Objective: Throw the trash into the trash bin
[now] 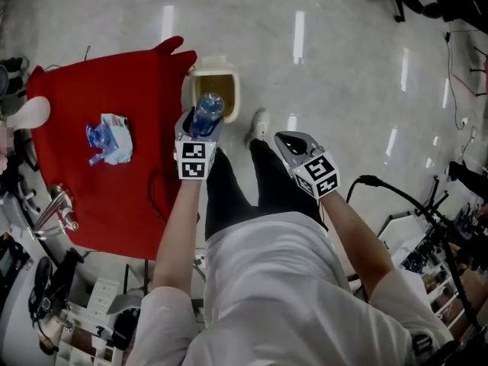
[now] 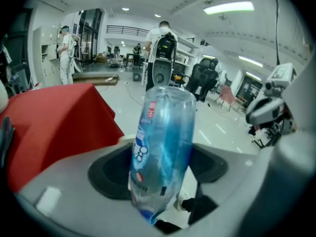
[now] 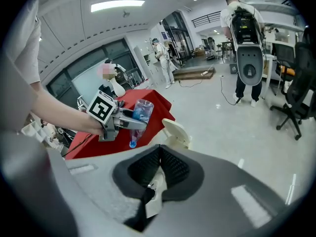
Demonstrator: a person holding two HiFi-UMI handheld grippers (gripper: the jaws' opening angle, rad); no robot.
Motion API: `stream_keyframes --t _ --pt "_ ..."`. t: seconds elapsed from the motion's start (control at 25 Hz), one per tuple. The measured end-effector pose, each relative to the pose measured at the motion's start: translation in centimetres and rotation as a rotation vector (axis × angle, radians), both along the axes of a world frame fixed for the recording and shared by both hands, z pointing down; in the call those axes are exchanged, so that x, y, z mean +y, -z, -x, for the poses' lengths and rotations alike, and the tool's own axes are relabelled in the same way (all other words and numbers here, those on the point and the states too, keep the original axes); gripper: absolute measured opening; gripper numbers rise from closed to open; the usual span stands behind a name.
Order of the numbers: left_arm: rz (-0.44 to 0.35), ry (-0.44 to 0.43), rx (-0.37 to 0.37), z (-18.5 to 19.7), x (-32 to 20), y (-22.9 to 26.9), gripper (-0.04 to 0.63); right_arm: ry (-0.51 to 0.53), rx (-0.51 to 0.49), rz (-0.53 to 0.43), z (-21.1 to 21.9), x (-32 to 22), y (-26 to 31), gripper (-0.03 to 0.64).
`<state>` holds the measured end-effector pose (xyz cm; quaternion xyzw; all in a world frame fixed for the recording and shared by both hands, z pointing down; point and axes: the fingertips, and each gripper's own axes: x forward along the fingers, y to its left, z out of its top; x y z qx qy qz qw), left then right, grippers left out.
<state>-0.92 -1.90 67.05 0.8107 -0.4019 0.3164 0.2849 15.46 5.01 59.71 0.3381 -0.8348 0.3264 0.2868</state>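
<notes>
A clear blue plastic bottle point(image 1: 207, 111) hangs cap-down in my left gripper point(image 1: 202, 126), which is shut on it just over the beige trash bin point(image 1: 236, 90) beside the table. In the left gripper view the bottle point(image 2: 163, 147) fills the gap between the jaws. My right gripper point(image 1: 292, 141) is off to the right of the bin, over the floor. Its jaws meet and pinch a small white paper scrap point(image 3: 154, 194). The right gripper view also shows the bottle point(image 3: 139, 111) and the bin point(image 3: 176, 131) with its lid up. A crumpled blue-and-white wrapper point(image 1: 110, 138) lies on the red tablecloth point(image 1: 114, 197).
The person's legs and a white shoe point(image 1: 261, 124) stand right next to the bin. Cables and stands point(image 1: 427, 212) crowd the right side and equipment sits at the lower left. People and an office chair point(image 3: 296, 88) are farther off on the glossy floor.
</notes>
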Motion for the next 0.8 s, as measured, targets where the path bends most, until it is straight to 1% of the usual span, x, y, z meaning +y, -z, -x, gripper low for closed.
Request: stream_keyframes --t 0.2,0.36,0.44,0.56,0.68,0.8 --pt "0.042 0.049 0.018 -0.2 -0.4 -5.5 0.360 0.003 0.003 0.019 0.1 -0.8 -3.9 0.002" --pt "0.046 0.115 0.059 0.2 -1.8 -10.1 0.360 -0.020 -0.013 0.025 0.6 -1.6 -7.0 0.002" --pt "0.056 0.131 0.070 0.2 -2.2 -12.6 0.360 -0.030 -0.022 0.036 0.9 -1.7 -8.9 0.002" --pt "0.084 0.130 0.070 0.3 -2.0 -17.1 0.360 -0.033 -0.028 0.062 1.4 -0.9 -12.0 0.002" --pt "0.089 0.120 0.060 0.6 -2.1 -21.8 0.360 -0.035 -0.026 0.081 1.5 -0.1 -15.5 0.002" --pt "0.095 0.114 0.045 0.8 -2.1 -25.7 0.362 -0.048 -0.012 0.098 0.8 0.6 -18.5 0.002"
